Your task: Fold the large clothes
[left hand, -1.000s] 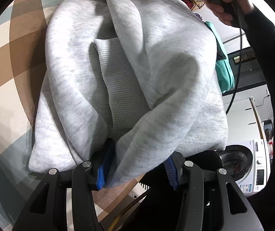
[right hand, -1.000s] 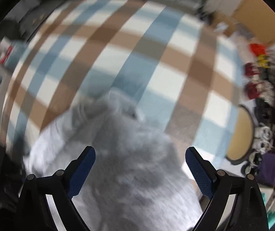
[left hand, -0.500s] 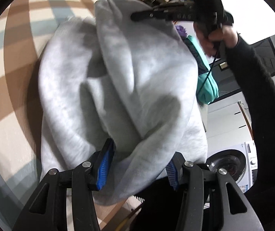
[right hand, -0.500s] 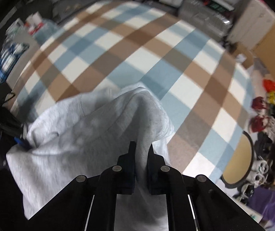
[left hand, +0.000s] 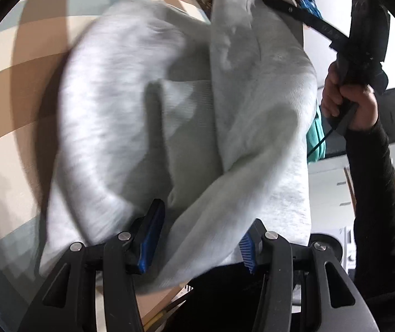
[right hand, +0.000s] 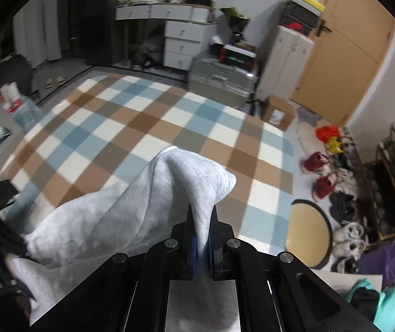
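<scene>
The grey sweatshirt point(left hand: 147, 127) hangs lifted between both tools above the checked rug point(right hand: 153, 127), its lower folds bunched and part of it blurred. The right hand-held gripper point(right hand: 201, 238) is clamped tight on a thin pinch of fabric near one edge — a shallow bite, liable to slip if the garment's weight swings. The left hand-held gripper point(left hand: 197, 229) stands partly open around a thick roll of cloth that fills the gap between its blue pads point(left hand: 150, 235); whether they truly press on it cannot be told. Risks: the bulky bundle sliding free on that side, the ribbed hem point(left hand: 186, 116) folding inward crooked, and uneven tension — the garment could settle onto the rug twisted.
</scene>
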`<action>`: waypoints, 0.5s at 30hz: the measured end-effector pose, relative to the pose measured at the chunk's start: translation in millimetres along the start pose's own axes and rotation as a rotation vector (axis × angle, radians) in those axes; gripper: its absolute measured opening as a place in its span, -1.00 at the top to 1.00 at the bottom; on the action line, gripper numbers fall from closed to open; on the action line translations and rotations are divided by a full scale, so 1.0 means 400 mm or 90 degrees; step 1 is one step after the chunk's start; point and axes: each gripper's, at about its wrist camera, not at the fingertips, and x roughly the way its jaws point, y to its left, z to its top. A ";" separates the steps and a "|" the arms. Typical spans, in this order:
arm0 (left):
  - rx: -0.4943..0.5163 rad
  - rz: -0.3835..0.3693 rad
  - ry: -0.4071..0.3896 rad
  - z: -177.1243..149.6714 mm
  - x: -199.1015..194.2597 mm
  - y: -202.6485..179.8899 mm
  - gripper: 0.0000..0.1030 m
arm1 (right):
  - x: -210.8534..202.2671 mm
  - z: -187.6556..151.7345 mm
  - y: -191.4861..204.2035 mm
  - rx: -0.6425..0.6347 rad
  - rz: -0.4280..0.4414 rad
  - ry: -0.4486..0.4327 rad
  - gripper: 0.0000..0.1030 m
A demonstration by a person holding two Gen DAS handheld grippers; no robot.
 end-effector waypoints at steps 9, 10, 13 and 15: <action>-0.071 -0.041 0.010 0.002 -0.037 0.103 0.44 | 0.169 0.069 0.024 0.077 0.017 0.064 0.89; -0.080 -0.050 0.012 0.003 -0.041 0.113 0.46 | 0.196 0.078 0.032 0.077 0.010 0.089 0.89; -0.092 -0.063 0.016 0.001 -0.052 0.130 0.51 | 0.272 0.084 0.066 0.051 -0.012 0.172 0.85; -0.097 -0.065 0.017 0.004 -0.055 0.135 0.51 | 0.329 0.067 0.090 0.015 -0.044 0.240 0.75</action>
